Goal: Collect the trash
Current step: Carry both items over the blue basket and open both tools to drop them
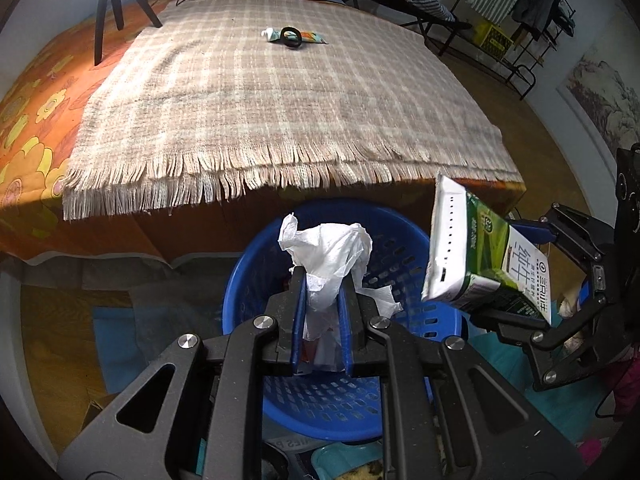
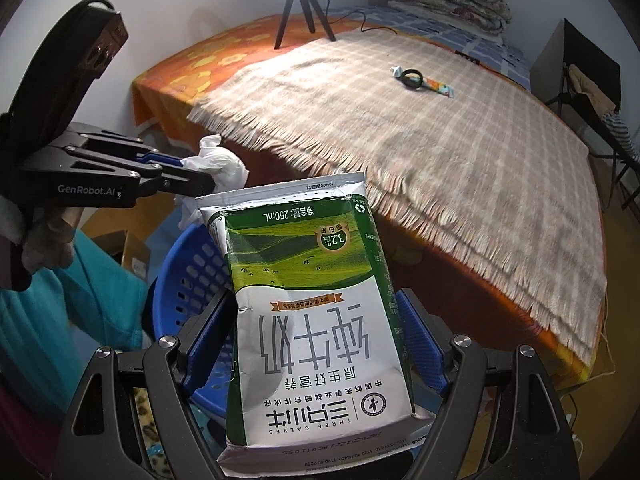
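Basket [image 2: 182,276] interior mostly hidden behind milk carton [image 2: 316,320] and tissue [image 1: 328,252].

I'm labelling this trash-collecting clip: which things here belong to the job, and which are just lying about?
Part of the job:
- crumpled tissue, in the left gripper
- milk carton, in the right gripper
- blue basket

Lying about:
- tube and black ring on the blanket
- tripod
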